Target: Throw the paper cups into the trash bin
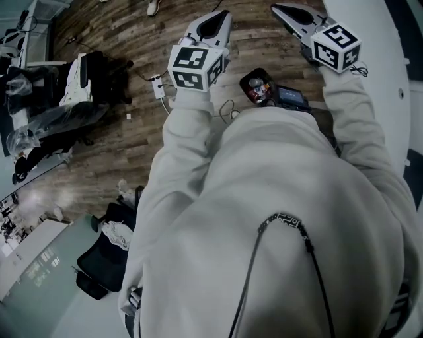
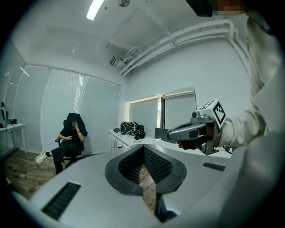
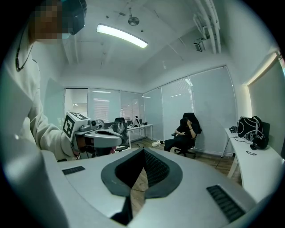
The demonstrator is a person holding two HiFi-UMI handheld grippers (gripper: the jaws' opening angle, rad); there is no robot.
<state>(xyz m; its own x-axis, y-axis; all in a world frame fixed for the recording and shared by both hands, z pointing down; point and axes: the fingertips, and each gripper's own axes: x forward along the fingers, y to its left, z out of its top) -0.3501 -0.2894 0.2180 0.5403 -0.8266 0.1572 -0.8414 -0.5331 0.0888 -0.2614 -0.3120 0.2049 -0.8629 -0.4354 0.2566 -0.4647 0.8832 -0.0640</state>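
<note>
No paper cup shows in any view. In the head view both grippers are held up in front of a person in a white hoodie. My left gripper [image 1: 221, 14] and my right gripper [image 1: 281, 8] point away over the wooden floor. A small dark container [image 1: 256, 86] with colourful things inside stands on the floor below them; I cannot tell whether it is the trash bin. The left gripper [image 2: 143, 149] has its jaws together with nothing between them. The right gripper [image 3: 143, 152] is likewise shut and empty. Each one shows in the other's view: right gripper [image 2: 178, 132], left gripper [image 3: 111, 138].
A person in black sits on an office chair [image 2: 71, 138] by the glass wall [image 3: 209, 111]. A white desk [image 3: 256, 160] carries a dark bag [image 3: 251, 128]. Dark chairs [image 1: 79, 86] stand at the left, another chair [image 1: 99, 264] at the lower left, a power strip [image 1: 158, 86] on the floor.
</note>
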